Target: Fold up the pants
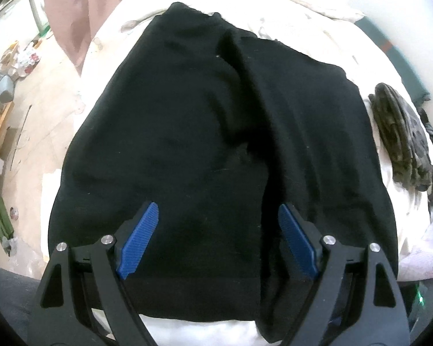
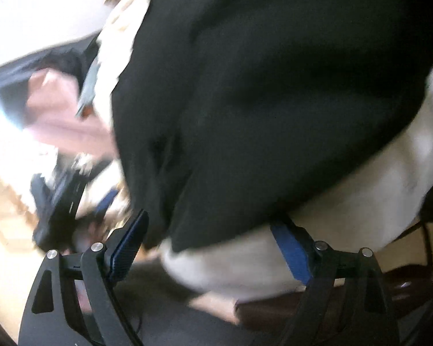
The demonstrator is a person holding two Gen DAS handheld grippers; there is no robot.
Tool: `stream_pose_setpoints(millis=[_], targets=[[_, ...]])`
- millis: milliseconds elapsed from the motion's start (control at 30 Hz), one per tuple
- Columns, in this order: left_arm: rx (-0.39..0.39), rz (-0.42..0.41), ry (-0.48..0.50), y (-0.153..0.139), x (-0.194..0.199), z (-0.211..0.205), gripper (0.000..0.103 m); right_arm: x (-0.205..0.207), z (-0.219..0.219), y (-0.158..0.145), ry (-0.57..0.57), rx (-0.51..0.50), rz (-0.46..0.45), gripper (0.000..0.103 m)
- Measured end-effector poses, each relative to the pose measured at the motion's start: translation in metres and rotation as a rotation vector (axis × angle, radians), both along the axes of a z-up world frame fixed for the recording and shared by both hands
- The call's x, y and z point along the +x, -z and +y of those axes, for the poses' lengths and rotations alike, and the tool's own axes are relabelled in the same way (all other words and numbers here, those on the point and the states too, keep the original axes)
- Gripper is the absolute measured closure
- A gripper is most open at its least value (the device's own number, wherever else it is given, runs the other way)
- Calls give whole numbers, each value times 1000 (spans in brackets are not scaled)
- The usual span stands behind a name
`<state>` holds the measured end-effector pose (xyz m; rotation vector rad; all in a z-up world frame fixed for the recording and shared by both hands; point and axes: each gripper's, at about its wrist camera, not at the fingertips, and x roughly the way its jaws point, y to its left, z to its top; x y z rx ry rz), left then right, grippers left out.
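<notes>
Left wrist view looks steeply down, close over black pants (image 1: 216, 132). Right wrist view, blurred, apparently tilted, nearer; both share pants (image 2: 274, 86).

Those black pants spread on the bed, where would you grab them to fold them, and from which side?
Probably the near hem of the black pants, by the white sheet. The left gripper hangs open right above it. That edge lies flat and free, so fingers could pinch it from the near side and carry it towards the far end. A long crease runs down the middle, so grip on either side of it.
</notes>
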<state>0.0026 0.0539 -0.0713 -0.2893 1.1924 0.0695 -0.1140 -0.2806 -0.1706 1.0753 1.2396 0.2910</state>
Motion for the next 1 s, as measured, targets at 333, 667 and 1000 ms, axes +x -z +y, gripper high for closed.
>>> stream_pose_setpoints(millis=[333, 667, 1000], targets=[[3, 26, 24, 10, 4, -10, 20, 14, -51, -21, 260, -208, -53, 55], [-21, 32, 59, 11, 4, -15, 20, 7, -21, -90, 184, -477, -302, 96], [73, 23, 273, -50, 122, -81, 20, 25, 37, -138, -35, -518, -576, 97]])
